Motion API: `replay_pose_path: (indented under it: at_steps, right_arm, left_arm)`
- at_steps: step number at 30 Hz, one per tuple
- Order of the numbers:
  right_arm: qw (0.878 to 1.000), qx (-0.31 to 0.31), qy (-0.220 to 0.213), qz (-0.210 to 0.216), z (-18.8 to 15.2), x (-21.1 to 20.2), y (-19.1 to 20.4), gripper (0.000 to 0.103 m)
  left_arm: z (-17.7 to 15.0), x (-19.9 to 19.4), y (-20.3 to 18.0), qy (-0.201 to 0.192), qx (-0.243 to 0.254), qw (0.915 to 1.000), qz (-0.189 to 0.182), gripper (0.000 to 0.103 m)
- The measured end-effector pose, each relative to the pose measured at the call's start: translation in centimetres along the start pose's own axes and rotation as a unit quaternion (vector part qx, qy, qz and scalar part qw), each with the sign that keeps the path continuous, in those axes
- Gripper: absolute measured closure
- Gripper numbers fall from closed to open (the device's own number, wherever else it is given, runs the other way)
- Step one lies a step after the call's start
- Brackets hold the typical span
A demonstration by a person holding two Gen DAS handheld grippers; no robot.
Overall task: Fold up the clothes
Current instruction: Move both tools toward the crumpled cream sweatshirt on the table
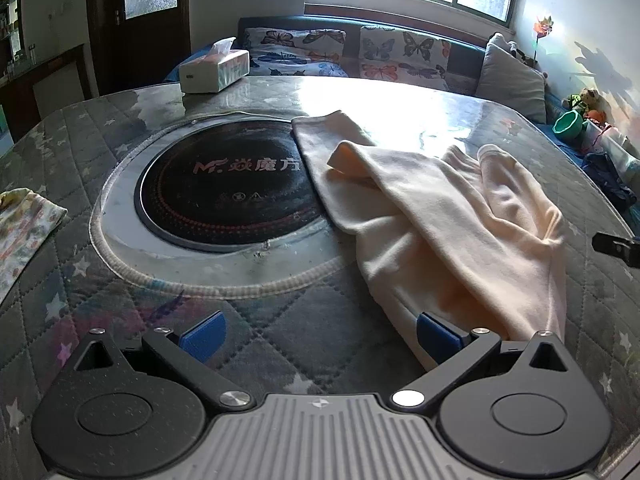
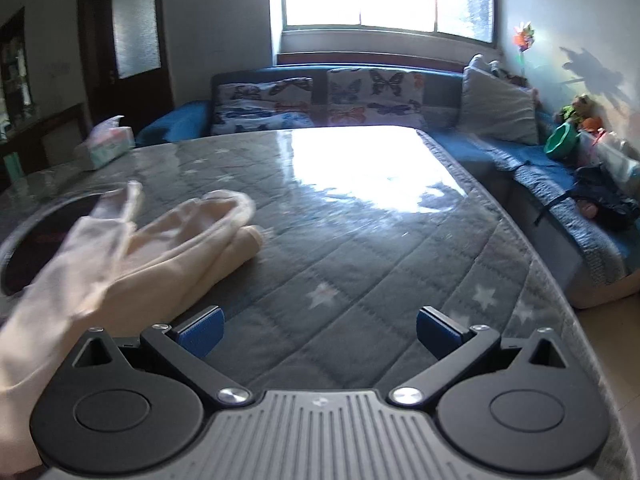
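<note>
A cream garment (image 1: 436, 216) lies crumpled on the quilted table cover, one end spread over the edge of the round black cooktop (image 1: 224, 184). My left gripper (image 1: 320, 334) is open just above the cover, with its right blue pad (image 1: 436, 336) at the garment's near hem. In the right wrist view the same cream garment (image 2: 132, 252) lies to the left. My right gripper (image 2: 318, 330) is open over bare cover, its left pad (image 2: 202, 330) beside the cloth. Part of the right gripper (image 1: 618, 246) shows at the right edge of the left view.
A floral cloth (image 1: 24, 228) lies at the table's left edge. A tissue box (image 1: 214, 70) stands at the far left corner. Behind the table runs a blue sofa with butterfly cushions (image 2: 320, 100). The table's right edge (image 2: 532, 248) drops to the floor.
</note>
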State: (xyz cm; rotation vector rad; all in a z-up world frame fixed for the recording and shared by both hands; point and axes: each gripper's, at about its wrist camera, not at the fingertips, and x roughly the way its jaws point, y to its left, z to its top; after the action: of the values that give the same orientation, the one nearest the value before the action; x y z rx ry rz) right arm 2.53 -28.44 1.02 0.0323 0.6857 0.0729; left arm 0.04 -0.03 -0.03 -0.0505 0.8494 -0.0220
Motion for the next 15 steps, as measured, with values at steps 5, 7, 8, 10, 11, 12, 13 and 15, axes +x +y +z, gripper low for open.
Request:
replay_pose_path:
  at_steps: [5,7,8,10,11,12,13,15]
  right_arm:
    - [1.0,0.01,-0.007,-0.013,-1.6,-1.6,2.3,0.0]
    - [1.0,0.014,-0.01,-0.018,-2.2,-2.2,3.2,0.0]
    - [1.0,0.016,-0.011,-0.021,-2.5,-2.6,3.6,0.0]
    - [0.999,0.02,-0.014,-0.026,-3.1,-3.2,4.5,0.0]
    - [0.999,0.022,-0.015,-0.029,-3.4,-3.5,5.0,0.0]
    - [0.999,0.028,-0.011,-0.02,-3.4,-3.9,4.8,0.0]
    - [0.999,0.034,-0.004,-0.007,-3.2,-4.2,4.5,0.0]
    - [0.999,0.045,0.006,0.015,-3.0,-4.9,4.1,0.0]
  left_arm:
    - [-0.8,-0.2,-0.2,-0.012,0.0,0.9999,0.002,0.0]
    - [-1.6,-1.1,-0.5,-0.019,0.0,0.9998,0.003,0.0]
    - [-1.6,-1.2,-0.6,-0.015,0.0,0.9999,0.003,0.0]
    - [-1.5,-1.3,-0.8,-0.006,-0.002,1.0,0.004,0.0]
    - [-1.3,-1.3,-0.8,0.0,-0.005,1.0,0.004,0.0]
    - [-1.3,-1.3,-0.9,0.002,-0.003,1.0,0.005,0.0]
    - [-1.3,-1.4,-1.0,0.002,-0.001,1.0,0.007,0.0]
    - [-1.5,-1.6,-1.2,0.006,0.0,0.9999,0.012,0.0]
